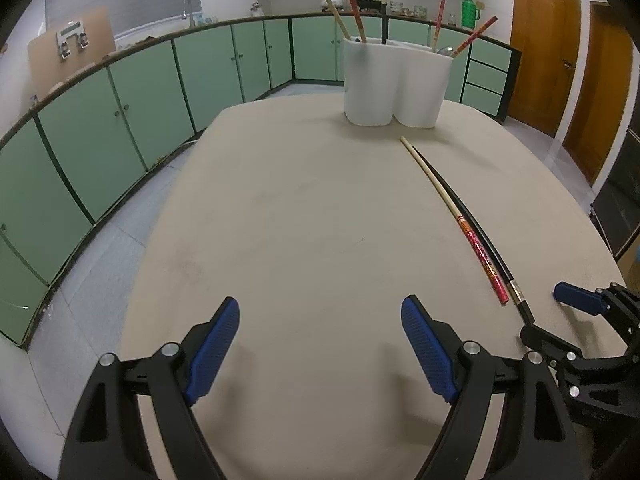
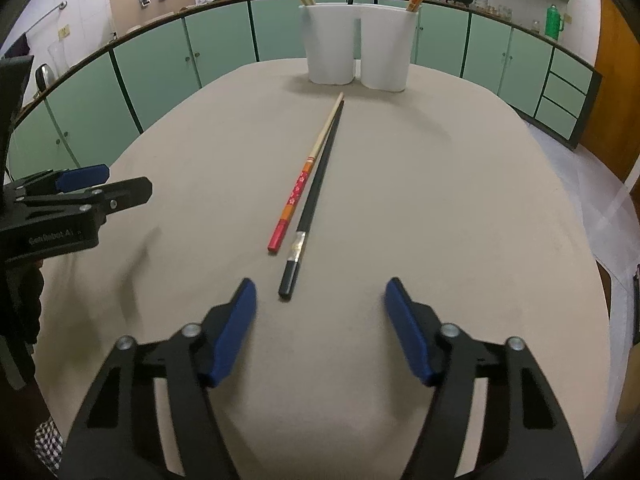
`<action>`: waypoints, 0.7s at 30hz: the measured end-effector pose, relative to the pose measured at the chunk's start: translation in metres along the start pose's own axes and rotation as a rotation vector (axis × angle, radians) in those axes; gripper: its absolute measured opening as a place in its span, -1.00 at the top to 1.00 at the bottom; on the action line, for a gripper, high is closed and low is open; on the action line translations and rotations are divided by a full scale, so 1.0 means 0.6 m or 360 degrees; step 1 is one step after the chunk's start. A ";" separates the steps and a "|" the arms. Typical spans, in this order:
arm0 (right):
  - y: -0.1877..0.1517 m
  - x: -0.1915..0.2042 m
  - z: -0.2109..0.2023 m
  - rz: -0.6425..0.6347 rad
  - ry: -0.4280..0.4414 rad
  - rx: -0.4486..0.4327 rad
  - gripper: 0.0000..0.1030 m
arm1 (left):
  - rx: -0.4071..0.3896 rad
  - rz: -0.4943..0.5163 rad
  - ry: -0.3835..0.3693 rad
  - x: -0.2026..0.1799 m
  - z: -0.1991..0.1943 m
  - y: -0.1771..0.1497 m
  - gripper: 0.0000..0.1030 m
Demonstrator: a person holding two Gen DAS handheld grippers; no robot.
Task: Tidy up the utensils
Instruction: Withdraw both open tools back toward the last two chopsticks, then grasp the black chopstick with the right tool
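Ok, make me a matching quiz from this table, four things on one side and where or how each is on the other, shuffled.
Things:
1. black chopstick
2. red chopstick
3. holder
4. left gripper

States:
A. at the table's far end, chopsticks upright in it
B. open, empty
C. flat on the table, butt nearest the right gripper
D. flat, left of the black one in the right wrist view

Pairs: 1-C, 2-D, 3-A, 4-B

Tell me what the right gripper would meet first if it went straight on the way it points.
Probably the near end of the black chopstick, lying just ahead of the open right gripper, slightly left of centre. The red chopstick lies beside it; depth is uncertain.
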State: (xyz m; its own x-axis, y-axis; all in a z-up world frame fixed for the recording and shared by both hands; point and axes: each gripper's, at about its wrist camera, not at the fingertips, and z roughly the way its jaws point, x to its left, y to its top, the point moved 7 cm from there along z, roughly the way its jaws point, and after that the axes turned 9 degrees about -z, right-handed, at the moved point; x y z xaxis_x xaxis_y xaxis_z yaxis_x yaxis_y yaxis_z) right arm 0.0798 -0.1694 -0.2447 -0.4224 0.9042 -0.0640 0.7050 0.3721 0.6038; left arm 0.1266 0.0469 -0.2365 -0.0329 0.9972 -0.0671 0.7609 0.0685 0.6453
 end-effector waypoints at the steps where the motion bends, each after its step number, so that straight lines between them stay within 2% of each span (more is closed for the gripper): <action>1: 0.001 0.002 0.000 -0.0006 -0.0002 -0.0001 -0.08 | 0.0002 -0.0003 -0.0001 0.000 0.000 -0.001 -0.58; 8: 0.003 0.009 0.002 -0.0016 -0.0011 -0.0012 0.22 | 0.0008 -0.0016 -0.0010 -0.002 0.002 -0.003 -0.59; 11: 0.005 0.011 0.004 -0.0010 0.0001 -0.0017 0.43 | 0.0008 -0.0016 -0.0016 -0.007 0.003 -0.004 -0.59; 15: 0.007 0.014 0.004 -0.0003 0.0030 -0.0025 0.86 | 0.0012 -0.0016 -0.0028 -0.014 0.004 -0.003 -0.59; 21: 0.003 -0.001 -0.003 0.0060 0.0050 -0.0035 0.88 | 0.0026 -0.0001 -0.0060 -0.044 0.009 -0.005 -0.59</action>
State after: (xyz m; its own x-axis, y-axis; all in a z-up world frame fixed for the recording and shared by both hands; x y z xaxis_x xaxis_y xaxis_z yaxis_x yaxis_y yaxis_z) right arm 0.0804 -0.1694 -0.2423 -0.4137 0.9103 -0.0160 0.7083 0.3328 0.6225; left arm 0.1286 0.0201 -0.2405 -0.0094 0.9953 -0.0962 0.7714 0.0684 0.6326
